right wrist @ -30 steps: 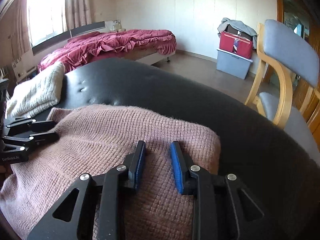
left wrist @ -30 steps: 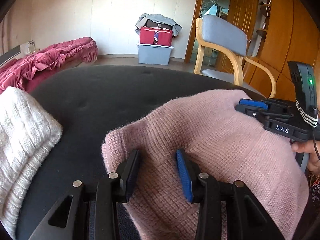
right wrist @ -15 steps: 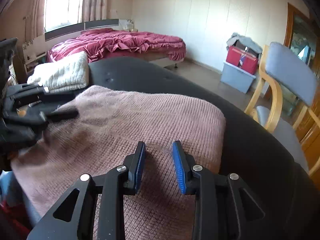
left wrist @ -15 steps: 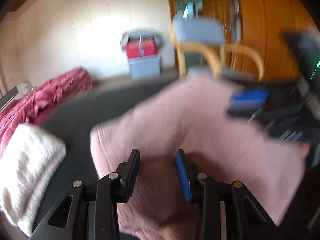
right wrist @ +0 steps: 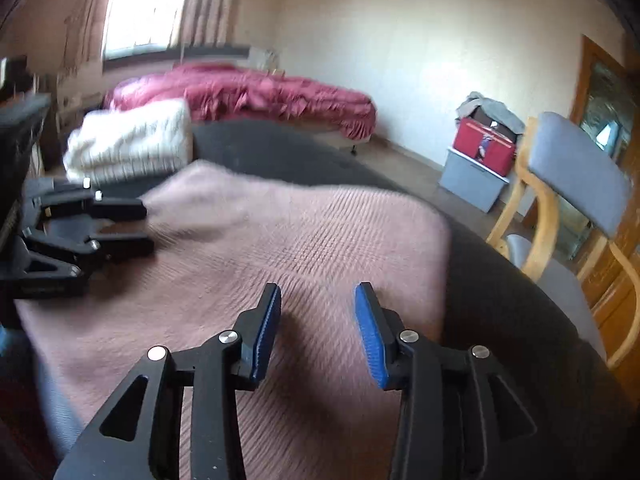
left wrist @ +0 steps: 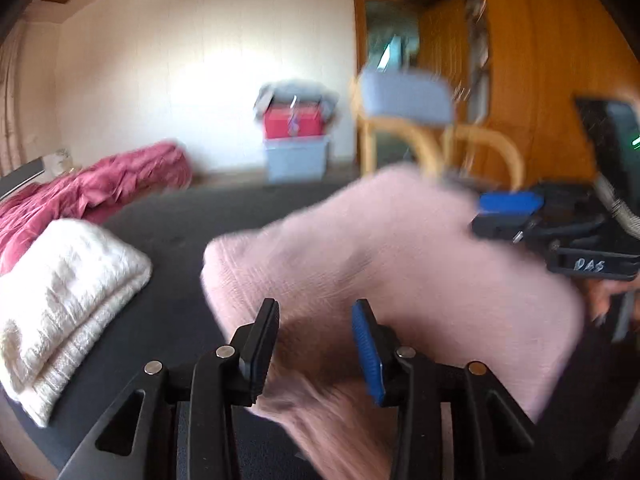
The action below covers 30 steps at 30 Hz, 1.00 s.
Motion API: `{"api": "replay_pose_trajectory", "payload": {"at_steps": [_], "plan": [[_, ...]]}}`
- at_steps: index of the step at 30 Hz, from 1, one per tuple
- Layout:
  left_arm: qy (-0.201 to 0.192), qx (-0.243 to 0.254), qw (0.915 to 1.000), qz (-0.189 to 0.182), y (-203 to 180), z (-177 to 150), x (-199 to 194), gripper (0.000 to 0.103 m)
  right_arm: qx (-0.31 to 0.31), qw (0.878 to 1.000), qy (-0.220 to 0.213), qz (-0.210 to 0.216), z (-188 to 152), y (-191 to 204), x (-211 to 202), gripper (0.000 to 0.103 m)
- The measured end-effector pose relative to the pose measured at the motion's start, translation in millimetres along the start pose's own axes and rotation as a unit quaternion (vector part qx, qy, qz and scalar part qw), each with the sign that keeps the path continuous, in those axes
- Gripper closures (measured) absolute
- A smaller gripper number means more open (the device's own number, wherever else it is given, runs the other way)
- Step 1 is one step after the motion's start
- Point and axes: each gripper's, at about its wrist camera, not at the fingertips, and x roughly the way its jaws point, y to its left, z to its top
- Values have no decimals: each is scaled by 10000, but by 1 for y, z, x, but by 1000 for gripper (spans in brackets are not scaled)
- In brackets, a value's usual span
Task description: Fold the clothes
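Bedroom setup, with a big black padded surface (right wrist: 520,320) as my work area and a red-covered bed (right wrist: 248,92) behind it. My pink knit sweater (right wrist: 280,248) lay folded on that surface, with a folded white knit (left wrist: 68,280) off to its left. My left gripper (left wrist: 316,340) had its jaws spread around a bunched fold of pink, though the blur made contact hard to call. My right gripper (right wrist: 318,320) hovered over the sweater, jaws apart, gripping nothing. Grey-cushioned wooden chair (right wrist: 572,184) stood just past the edge.
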Motion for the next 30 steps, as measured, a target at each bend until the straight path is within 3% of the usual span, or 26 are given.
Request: {"api": "replay_pose_trajectory", "payload": {"at_steps": [3,7,11,16,20,24,28,30], "plan": [[-334,230,9988,-286,-20,-2,-20,65,230,9990,39,389,-7,13,-15,61],[212,1277,9915,111,-53,-25,4,65,125,9959,635,630,-22,38,0,61],[6,1094,9940,71,-46,-37,-1,65,105,9932,948,667,-42,43,4,61],[-251,864,9959,22,-37,-53,-7,63,344,9920,894,817,-51,38,1,61],[-374,832,9958,-38,-36,-48,-21,64,39,9959,706,569,-44,46,-17,61],[-707,605,9956,-90,-29,-28,-35,64,296,9984,292,391,-40,28,-49,60],[-381,749,9962,234,-32,-26,-16,64,715,9956,538,288,-53,5,-50,60],[26,1056,9929,551,-37,-44,-2,63,863,9930,746,314,-66,-1,-46,60]]}}
